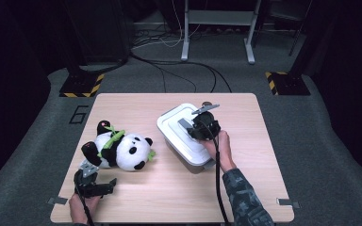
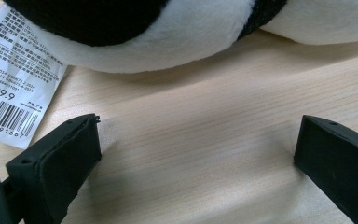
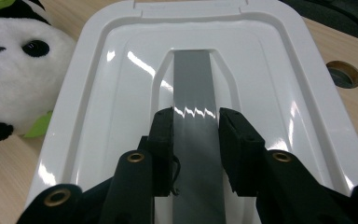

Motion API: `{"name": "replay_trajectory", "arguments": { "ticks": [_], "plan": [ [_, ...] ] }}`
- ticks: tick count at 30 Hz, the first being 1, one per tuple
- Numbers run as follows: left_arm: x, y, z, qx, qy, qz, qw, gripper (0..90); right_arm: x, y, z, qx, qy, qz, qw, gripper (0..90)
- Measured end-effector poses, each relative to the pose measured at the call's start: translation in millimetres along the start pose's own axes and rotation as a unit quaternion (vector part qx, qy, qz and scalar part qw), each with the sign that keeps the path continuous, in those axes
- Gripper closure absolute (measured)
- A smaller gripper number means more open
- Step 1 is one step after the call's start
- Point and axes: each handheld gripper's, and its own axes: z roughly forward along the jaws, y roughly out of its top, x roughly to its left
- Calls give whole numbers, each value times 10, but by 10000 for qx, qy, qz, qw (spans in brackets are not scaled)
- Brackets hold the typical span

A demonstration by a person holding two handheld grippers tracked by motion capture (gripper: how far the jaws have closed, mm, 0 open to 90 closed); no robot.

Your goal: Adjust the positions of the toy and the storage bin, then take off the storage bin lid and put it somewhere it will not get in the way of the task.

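A: Two grippers, one wooden table [image 1: 136,106]. Biggest item first?

B: White lidded storage box [image 1: 172,123], right of centre, angled. Its lid [image 3: 98,93] is on, with a grey handle strip [image 3: 193,84] running down a recessed middle.

A: Right gripper [image 3: 196,122]?

B: Sits on top of the box. Jaws closed in on the grey handle, one pad against each edge of the strip, so it's gripping the handle.

A: Next?

B: Plush panda [image 1: 122,149] lying on its side, left of the box, near but apart. Green leaf trim on it.

A: Left gripper [image 1: 104,184]?

B: Near table edge, just in front of the panda's black legs. Jaws wide apart, bare wood between them, nothing held.

A: Smallest?

B: Panda's white barcode tag [image 2: 14,88], flat on the table, just beyond one jaw tip in the left gripper view.
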Motion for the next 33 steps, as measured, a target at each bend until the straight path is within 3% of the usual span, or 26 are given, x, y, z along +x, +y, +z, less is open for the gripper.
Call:
{"name": "replay_trajectory", "arguments": {
  "ticks": [16,33],
  "plan": [
    [0,-1,2,-11,-1,-3,10000,0,14,-14,-2,-27,-26,19,10000,667],
    [0,0,2,-11,-1,-2,10000,0,30,-27,-9,-139,-106,-181,9997,669]
  ]
}}
